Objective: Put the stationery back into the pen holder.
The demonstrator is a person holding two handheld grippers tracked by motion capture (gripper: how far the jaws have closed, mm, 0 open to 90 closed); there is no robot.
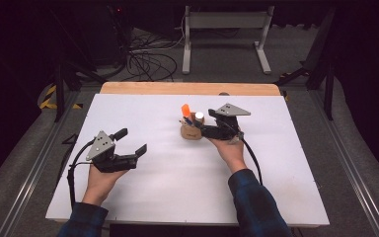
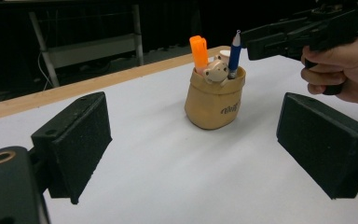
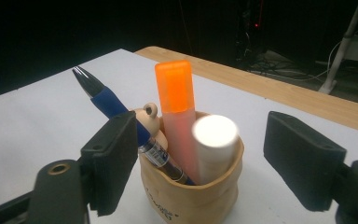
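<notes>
A tan pouch-shaped pen holder stands on the white table, right of its middle. It holds an orange highlighter, a blue pen, a white-capped stick and a small bear figure. My right gripper reaches the holder's top from the right. Its jaws stand open on either side of the white-capped stick without pressing on it. My left gripper rests at the left of the table, open and empty. It points toward the holder from well short of it.
A wooden strip borders the table's far edge. Beyond it are a grey metal frame and loose cables on the floor. Bare white table lies between the two grippers and in front of the holder.
</notes>
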